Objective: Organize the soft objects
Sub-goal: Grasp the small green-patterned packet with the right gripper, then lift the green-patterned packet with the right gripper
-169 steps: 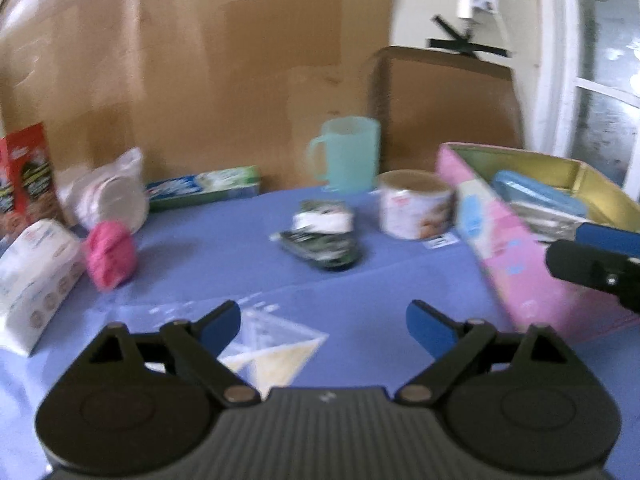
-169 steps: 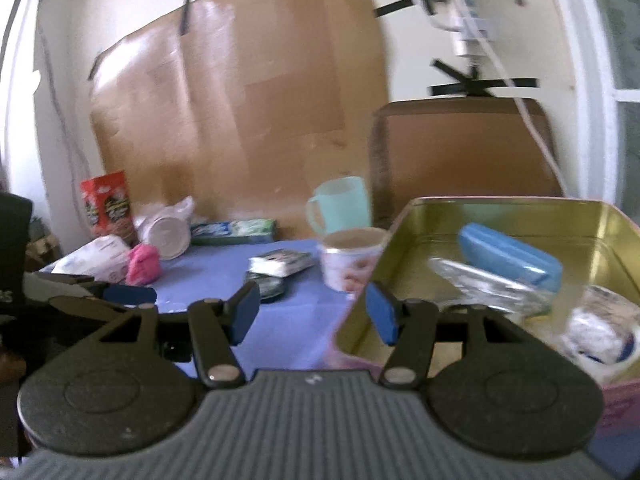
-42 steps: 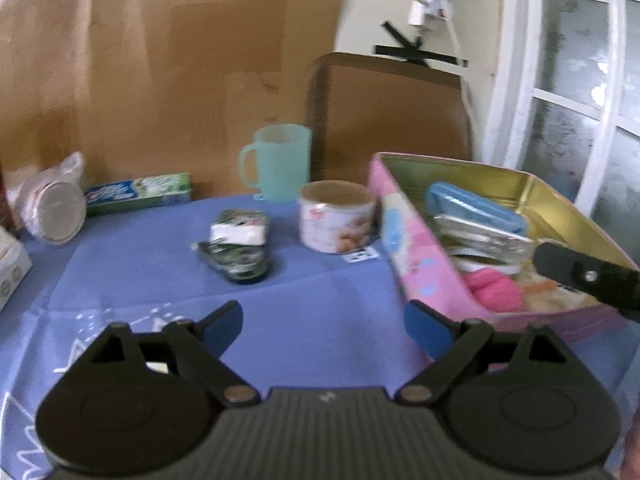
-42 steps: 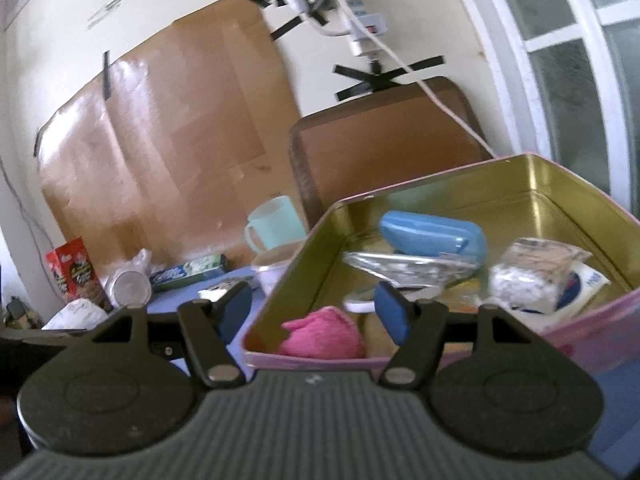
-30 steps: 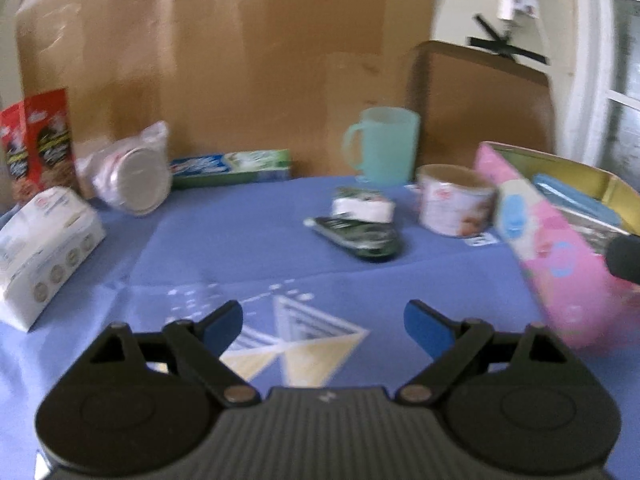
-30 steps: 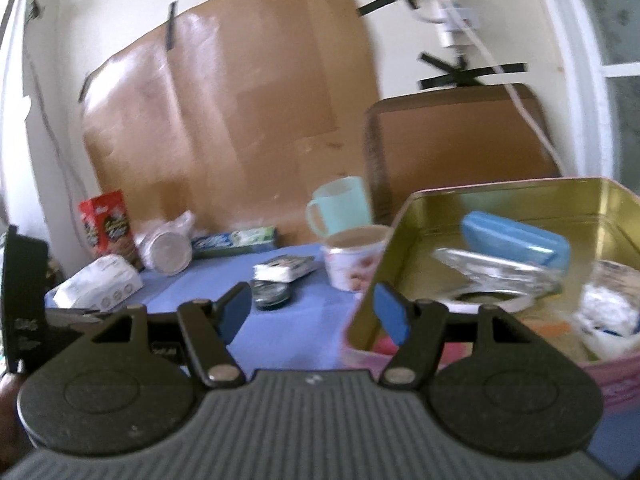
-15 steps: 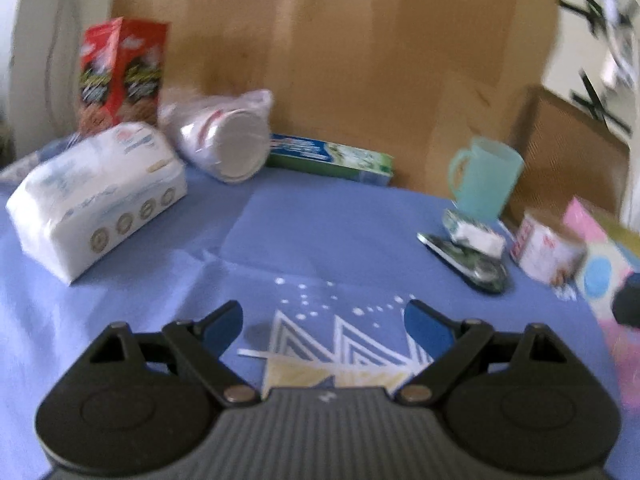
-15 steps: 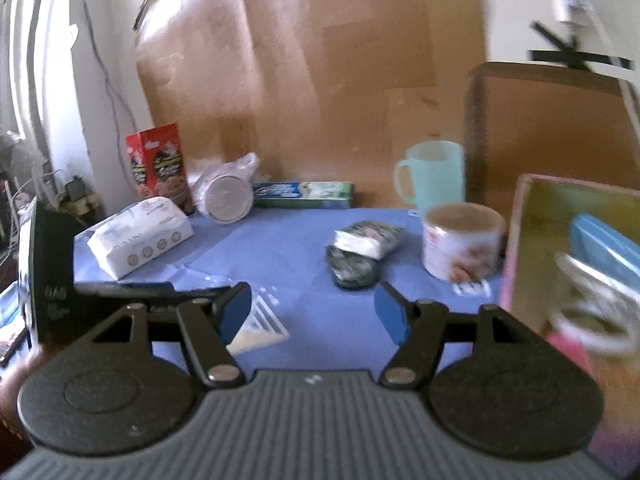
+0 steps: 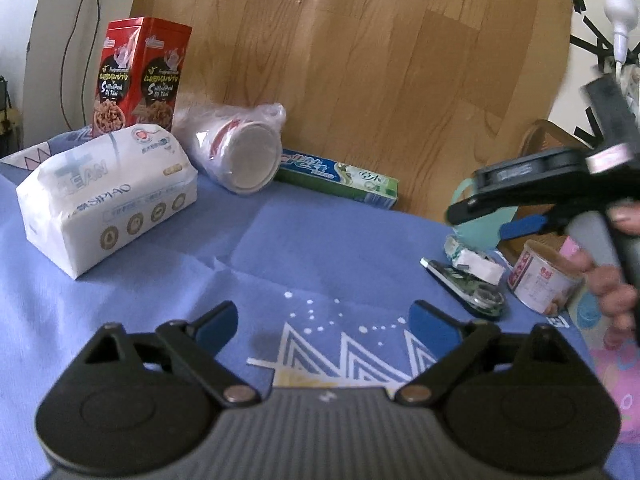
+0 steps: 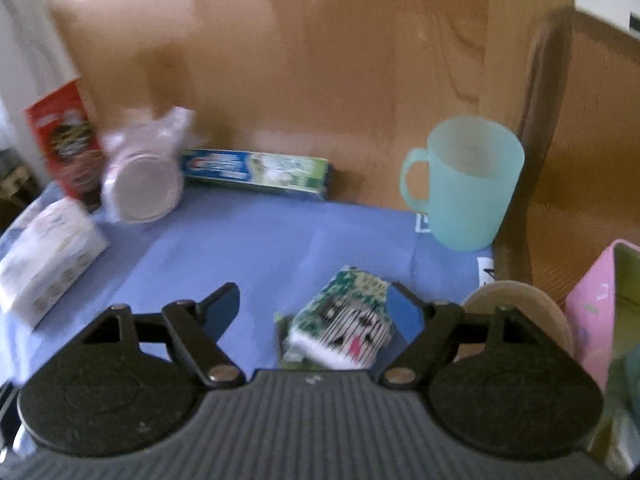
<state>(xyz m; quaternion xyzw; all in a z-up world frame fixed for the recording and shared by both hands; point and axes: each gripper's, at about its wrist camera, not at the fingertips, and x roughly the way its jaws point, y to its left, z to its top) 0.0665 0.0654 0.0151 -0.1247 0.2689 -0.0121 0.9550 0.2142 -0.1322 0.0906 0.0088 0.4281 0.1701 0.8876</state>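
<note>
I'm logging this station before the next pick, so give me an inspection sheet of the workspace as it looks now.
Surface: blue cloth, creased, printed white triangles.
Job's things: tissue pack at left; small green-patterned packet between the right gripper's jaws, not clamped.
Clutter: red snack box, bagged cups, toothpaste box, teal mug, small tub, pink tin.
Grippers: left gripper open, empty; right open.
Cables: black wire on wall.
Surroundings: cardboard backing.

Right wrist view motion-blurred throughout (left side worst). Pink tin [image 10: 596,312] cut off at right edge. Mint mug [image 9: 480,236] mostly hidden behind right gripper [image 9: 516,216].
</note>
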